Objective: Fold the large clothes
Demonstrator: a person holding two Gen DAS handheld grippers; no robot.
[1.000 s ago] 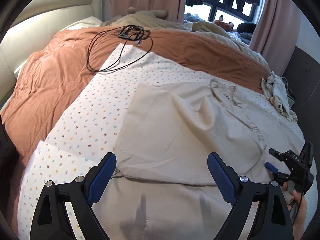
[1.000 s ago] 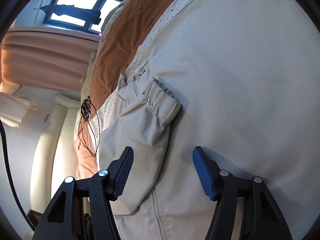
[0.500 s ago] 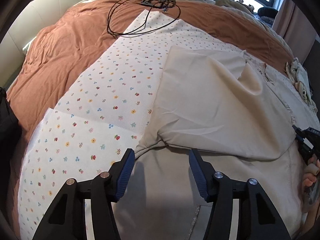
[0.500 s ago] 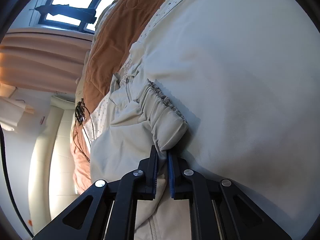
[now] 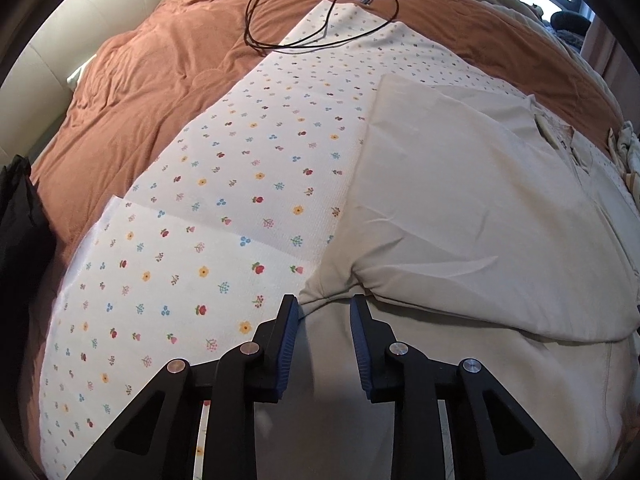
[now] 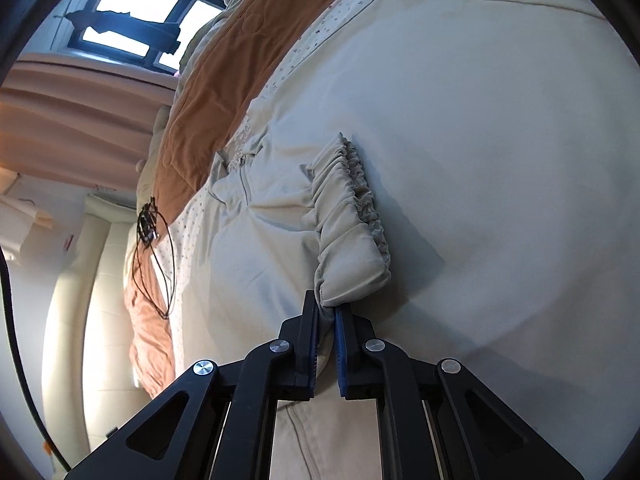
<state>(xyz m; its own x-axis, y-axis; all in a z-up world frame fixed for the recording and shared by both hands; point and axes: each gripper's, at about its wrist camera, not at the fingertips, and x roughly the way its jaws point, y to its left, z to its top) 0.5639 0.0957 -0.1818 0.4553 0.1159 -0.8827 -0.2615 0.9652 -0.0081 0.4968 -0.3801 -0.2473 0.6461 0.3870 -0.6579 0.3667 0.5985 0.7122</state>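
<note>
A large beige garment (image 5: 460, 216) lies spread on the bed, one side folded over its body. My left gripper (image 5: 324, 308) is partly open, its jaws either side of the garment's folded lower-left corner, with a clear gap. In the right wrist view the same garment (image 6: 500, 160) fills the frame. My right gripper (image 6: 326, 310) is shut on the gathered elastic cuff (image 6: 352, 232) of its sleeve, which lies on the garment's body.
A white floral sheet (image 5: 208, 216) lies under the garment on an orange duvet (image 5: 132, 92). A black cable coil (image 5: 320, 12) lies at the far end. A cream headboard (image 5: 60, 48) stands left, and a small cloth pile (image 5: 628, 152) lies at the right edge.
My left gripper moved down to the garment's lower-left corner and its jaws narrowed. My right gripper closed on the sleeve cuff and drew it across the garment.
</note>
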